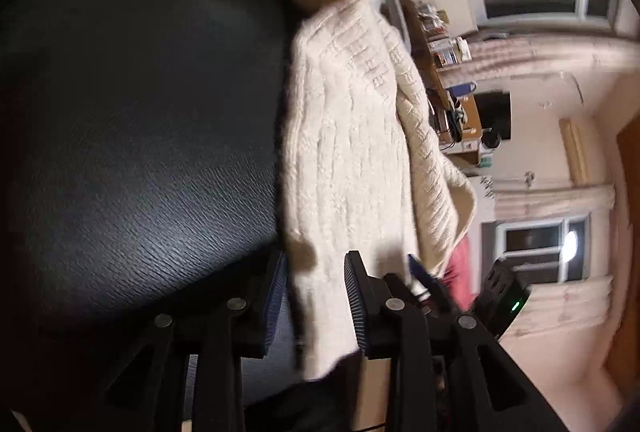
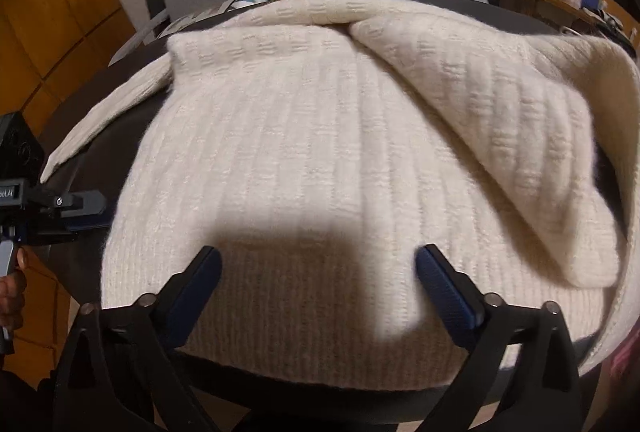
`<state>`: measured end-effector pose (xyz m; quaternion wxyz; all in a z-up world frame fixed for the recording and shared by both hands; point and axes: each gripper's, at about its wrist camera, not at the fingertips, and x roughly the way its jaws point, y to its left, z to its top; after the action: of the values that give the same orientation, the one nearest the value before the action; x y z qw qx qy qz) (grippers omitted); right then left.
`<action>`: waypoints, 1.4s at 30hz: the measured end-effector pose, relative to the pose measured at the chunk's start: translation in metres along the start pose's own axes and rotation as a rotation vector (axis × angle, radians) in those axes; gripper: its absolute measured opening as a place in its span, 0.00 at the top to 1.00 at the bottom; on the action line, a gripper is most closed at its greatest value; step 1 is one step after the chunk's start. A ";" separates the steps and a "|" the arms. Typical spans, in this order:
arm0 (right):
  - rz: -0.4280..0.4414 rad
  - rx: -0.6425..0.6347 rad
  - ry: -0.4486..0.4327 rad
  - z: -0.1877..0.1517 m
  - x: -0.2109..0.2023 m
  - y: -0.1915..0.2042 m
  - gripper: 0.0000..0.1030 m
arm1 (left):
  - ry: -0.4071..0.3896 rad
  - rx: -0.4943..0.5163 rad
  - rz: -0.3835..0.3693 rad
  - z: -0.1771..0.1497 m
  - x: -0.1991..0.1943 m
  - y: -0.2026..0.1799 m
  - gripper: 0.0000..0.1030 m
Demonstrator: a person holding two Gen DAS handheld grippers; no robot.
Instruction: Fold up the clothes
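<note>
The right claw (image 2: 318, 292) hangs wide open and empty over the hem of the cream sweater (image 2: 320, 136); the left claw (image 1: 316, 300), half open, straddles a sleeve edge without pinching it. The sweater lies flat on the black bench (image 1: 140, 132), long axis running hem to collar, collar pointing away, 1 sleeve folded across. I'd grip both hem corners evenly, then fold toward the collar.
</note>
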<state>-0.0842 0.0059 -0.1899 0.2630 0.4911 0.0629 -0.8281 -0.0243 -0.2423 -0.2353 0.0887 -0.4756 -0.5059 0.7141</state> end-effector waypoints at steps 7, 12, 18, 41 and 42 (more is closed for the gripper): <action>0.053 0.012 -0.009 -0.008 -0.008 -0.002 0.01 | 0.005 -0.046 -0.006 -0.004 0.017 -0.007 0.76; 0.006 -0.022 0.028 -0.004 -0.006 0.007 0.00 | -0.061 0.038 0.068 -0.005 0.012 -0.023 0.95; 0.113 0.080 -0.034 0.014 -0.038 -0.011 0.01 | -0.101 0.145 0.134 -0.007 -0.026 -0.016 0.96; -0.265 0.184 -0.015 0.075 0.020 -0.151 0.00 | -0.054 0.125 0.144 0.003 -0.033 0.020 0.93; -0.272 0.158 0.013 0.080 0.024 -0.151 0.00 | -0.049 0.115 0.134 0.003 -0.033 0.021 0.93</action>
<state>-0.2309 0.0969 -0.1928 0.1084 0.5026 0.0654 -0.8552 -0.0017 -0.2749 -0.2325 0.0556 -0.4849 -0.4330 0.7578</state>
